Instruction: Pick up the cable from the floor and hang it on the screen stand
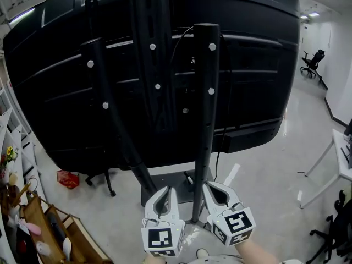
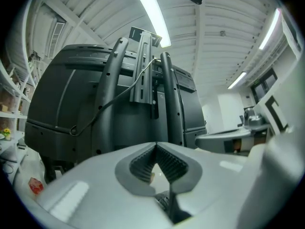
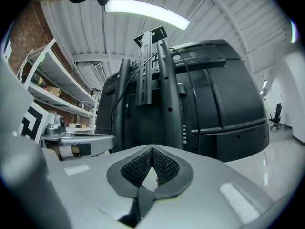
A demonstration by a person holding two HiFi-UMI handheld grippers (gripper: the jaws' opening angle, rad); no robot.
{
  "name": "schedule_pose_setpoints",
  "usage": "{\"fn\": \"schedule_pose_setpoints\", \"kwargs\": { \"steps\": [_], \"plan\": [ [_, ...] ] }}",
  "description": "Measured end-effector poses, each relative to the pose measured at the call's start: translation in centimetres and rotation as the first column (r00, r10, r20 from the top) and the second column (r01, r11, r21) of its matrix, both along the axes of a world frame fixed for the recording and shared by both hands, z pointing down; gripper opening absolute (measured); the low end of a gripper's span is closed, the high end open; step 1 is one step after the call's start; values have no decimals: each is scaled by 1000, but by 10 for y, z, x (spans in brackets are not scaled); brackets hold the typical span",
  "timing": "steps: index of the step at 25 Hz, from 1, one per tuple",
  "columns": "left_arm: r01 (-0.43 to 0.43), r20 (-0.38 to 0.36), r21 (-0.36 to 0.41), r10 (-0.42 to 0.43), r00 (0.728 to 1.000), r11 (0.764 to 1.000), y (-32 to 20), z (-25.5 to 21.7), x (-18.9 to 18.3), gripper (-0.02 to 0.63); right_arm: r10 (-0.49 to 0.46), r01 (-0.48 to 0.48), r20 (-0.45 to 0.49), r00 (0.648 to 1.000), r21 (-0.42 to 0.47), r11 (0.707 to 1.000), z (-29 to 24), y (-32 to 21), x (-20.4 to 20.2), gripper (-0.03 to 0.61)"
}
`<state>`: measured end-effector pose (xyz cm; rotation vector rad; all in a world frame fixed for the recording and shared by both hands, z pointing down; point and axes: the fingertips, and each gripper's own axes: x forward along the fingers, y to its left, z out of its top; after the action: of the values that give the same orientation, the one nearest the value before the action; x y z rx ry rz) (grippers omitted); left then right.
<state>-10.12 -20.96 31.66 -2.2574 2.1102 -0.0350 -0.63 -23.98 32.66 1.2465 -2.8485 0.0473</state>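
**Item:** large black flat screen, back side showing, on a black tubular screen stand with a dark square base plate on the glossy grey floor.

**Task thing:** thin black cable, seen draped from the stand's central bracket across the left upright, ending in a small loop. A further length drops beside the right upright toward the base. No loose run on the floor can be made out.

**Tools:** left hand-held gripper and right hand-held gripper, both low before the base, jaws together, nothing between them.

**Step:** probably either hanging complete or pick-up not begun. If the latter, the next move calls for parting the jaws and reaching down near the base.

**Containers:** open wooden compartmented crate, floor's near-left corner, holding small pink, white and dark articles, too small to identify. Small red packet on the floor beside the screen's lower left edge.
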Motion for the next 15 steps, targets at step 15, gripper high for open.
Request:
{"fn": "schedule_pose_setpoints", "kwargs": {
  "steps": [15],
  "plan": [
    [-13, -29, -4, 13, 999, 1000, 0, 0, 0, 8, 11, -13, 20, 1000, 53, 998, -15, 5, -1, -2]
  ]
}}
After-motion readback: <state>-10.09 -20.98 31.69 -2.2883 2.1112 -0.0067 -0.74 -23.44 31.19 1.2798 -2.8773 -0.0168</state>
